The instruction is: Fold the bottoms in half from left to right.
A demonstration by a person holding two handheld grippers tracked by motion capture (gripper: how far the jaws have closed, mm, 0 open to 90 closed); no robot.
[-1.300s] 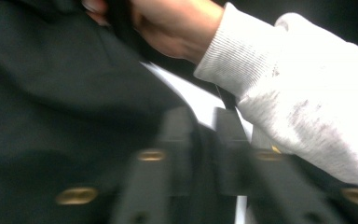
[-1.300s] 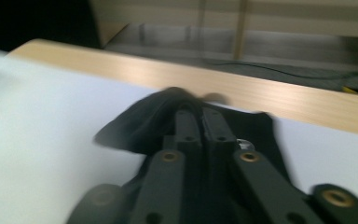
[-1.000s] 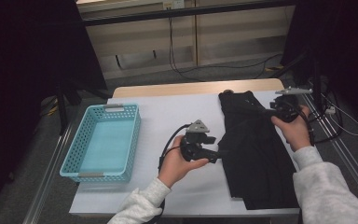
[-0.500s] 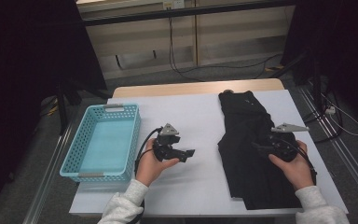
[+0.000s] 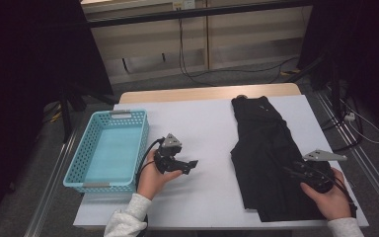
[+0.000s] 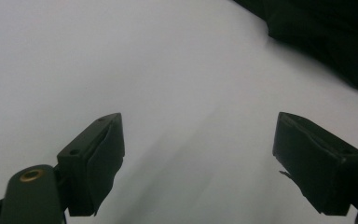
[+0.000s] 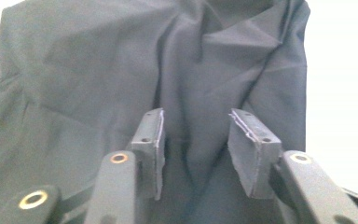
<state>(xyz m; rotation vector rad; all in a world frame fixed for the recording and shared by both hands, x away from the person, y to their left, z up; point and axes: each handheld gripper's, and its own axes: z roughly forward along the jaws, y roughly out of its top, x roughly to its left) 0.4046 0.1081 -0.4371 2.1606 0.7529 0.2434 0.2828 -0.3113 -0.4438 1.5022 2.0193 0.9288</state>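
Basket (image 5: pixel 109 148) sits far left, well apart from the work. Your left gripper (image 5: pixel 190 165) has jaws wide apart w/ nothing between, over bare table (image 5: pixel 202 123), just opened further. Black garment (image 5: pixel 271 158) lies right of centre; your right gripper (image 5: pixel 296 173) is over it near the hem, jaws just closing, gap left; pads prob. not pinching yet. Close too shallow and you'll snag one layer, dragging the fold open.

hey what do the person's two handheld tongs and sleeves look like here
Both tongs are black. The left tongs carry a grey three-cornered plate and trail a black cable; the right tongs carry a similar grey plate. Up close, the jaws are blocky black pads on arms with brass-coloured rivets. The person wears light grey sleeves.
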